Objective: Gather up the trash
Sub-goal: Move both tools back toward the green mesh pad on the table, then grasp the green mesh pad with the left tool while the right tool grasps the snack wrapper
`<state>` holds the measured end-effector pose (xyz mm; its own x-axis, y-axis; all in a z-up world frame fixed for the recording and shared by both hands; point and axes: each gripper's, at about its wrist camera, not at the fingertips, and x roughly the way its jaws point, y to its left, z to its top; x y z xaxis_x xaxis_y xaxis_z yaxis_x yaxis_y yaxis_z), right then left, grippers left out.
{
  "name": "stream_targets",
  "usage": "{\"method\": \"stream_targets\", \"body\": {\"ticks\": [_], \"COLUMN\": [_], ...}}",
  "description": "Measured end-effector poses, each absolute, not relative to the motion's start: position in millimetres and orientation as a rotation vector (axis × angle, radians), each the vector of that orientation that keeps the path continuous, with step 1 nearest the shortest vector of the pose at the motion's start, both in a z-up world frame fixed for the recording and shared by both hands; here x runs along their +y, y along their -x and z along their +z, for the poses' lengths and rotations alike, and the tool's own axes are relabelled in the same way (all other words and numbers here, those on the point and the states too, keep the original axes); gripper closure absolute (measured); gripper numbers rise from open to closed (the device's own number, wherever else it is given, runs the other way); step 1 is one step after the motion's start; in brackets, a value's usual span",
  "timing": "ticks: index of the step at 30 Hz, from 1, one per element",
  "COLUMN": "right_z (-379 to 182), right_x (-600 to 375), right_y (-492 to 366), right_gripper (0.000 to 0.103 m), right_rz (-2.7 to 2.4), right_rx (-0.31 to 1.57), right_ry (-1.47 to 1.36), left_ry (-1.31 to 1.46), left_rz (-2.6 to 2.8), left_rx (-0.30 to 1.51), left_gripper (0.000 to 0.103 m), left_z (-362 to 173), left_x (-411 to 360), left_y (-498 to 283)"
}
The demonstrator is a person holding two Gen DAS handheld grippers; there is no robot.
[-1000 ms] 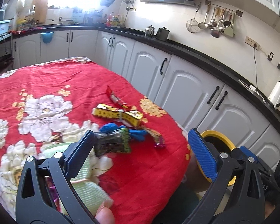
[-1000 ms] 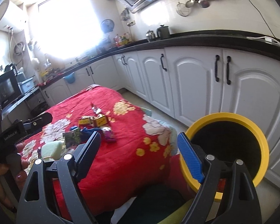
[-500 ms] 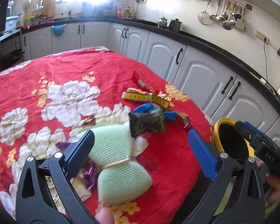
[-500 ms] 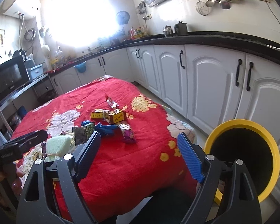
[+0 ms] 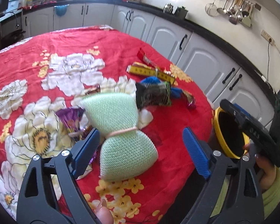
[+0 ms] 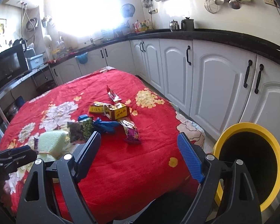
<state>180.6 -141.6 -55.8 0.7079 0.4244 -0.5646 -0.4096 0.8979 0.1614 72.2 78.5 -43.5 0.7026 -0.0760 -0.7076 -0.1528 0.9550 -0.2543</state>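
Trash lies on the red flowered tablecloth [image 5: 46, 43]: a pale green mesh bundle [image 5: 119, 130], a purple wrapper [image 5: 71, 119], a dark green packet [image 5: 153, 95], a blue glove [image 5: 155, 82], a yellow box [image 5: 151, 72] and a red wrapper [image 5: 144, 57]. My left gripper [image 5: 140, 153] is open, its jaws either side of the near end of the green bundle, just above it. My right gripper [image 6: 138, 155] is open and empty over the table's near edge. The yellow-rimmed bin [image 6: 252, 164] stands on the floor to the right of the table.
White cabinets [image 6: 205, 78] under a black counter run along the right and back. A microwave [image 6: 7, 67] sits on a shelf at the left. The floor gap between table and cabinets is narrow. The other gripper [image 5: 252, 132] shows over the bin [image 5: 231, 132] in the left wrist view.
My left gripper has moved left and forward over the table, bringing the green bundle between its jaws. My right gripper has swung left toward the table. Both stay open.
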Motion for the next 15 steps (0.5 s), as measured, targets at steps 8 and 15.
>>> {"method": "stream_targets", "body": {"ticks": [8,15], "right_z": [-80.3,-101.3], "right_x": [-123.1,-104.4], "right_y": [-210.8,-242.0], "right_gripper": [0.024,0.044], "right_rz": [0.499,0.513], "right_rx": [0.716,0.777], "right_ry": [0.018,0.057], "left_ry": [0.286,0.288], "left_rz": [0.087,0.118], "left_rx": [0.857,0.896], "left_gripper": [0.022,0.022], "left_z": [-62.7,-74.7], "left_x": [75.4,74.3], "left_y": [-83.6,-96.0]}}
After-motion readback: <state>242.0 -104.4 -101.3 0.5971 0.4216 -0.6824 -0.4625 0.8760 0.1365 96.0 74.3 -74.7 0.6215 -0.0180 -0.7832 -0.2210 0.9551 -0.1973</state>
